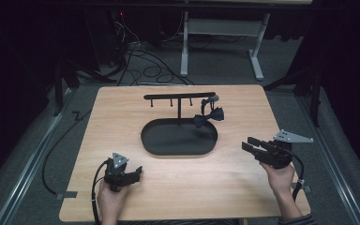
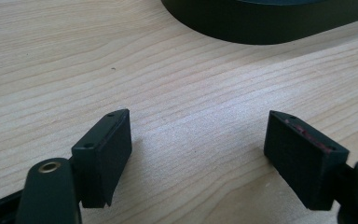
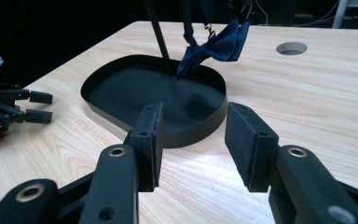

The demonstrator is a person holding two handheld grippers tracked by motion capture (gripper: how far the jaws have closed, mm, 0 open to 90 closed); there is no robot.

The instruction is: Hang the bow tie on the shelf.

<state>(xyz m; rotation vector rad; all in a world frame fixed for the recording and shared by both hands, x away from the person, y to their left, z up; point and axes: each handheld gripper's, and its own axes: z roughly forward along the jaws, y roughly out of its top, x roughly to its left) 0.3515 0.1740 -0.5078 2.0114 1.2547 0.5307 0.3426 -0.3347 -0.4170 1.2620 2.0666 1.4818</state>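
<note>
Both grippers empty right now. Left gripper [image 1: 132,174] sits low on the table [image 1: 122,117] near the front-left edge, jaws spread wide with bare wood between them; it looks parked. Right gripper [image 1: 253,146] hangs at the right side, jaws partly spread, nothing between the pads, aimed across at the tray [image 1: 155,145]. The bow tie [image 1: 209,116] hangs by its strap from the right end of the stand's crossbar [image 1: 179,96], dangling over the tray's right rim, off the table. In the right gripper view the bow tie [image 3: 216,46] is straight ahead and above the jaw line, well apart from the pads. My read: this is the approach step for the right gripper, grasp not started. Next move calls for raising the right gripper and bringing it in toward the tie, jaws around the knot or one wing, then closing. Watch-outs: the fabric is soft and swings freely, so a side nudge could push it away; the upright post [image 3: 160,39] is just beside it, so keep the pads clear of it. Left gripper probably isn't needed unless the stand tips.
</note>
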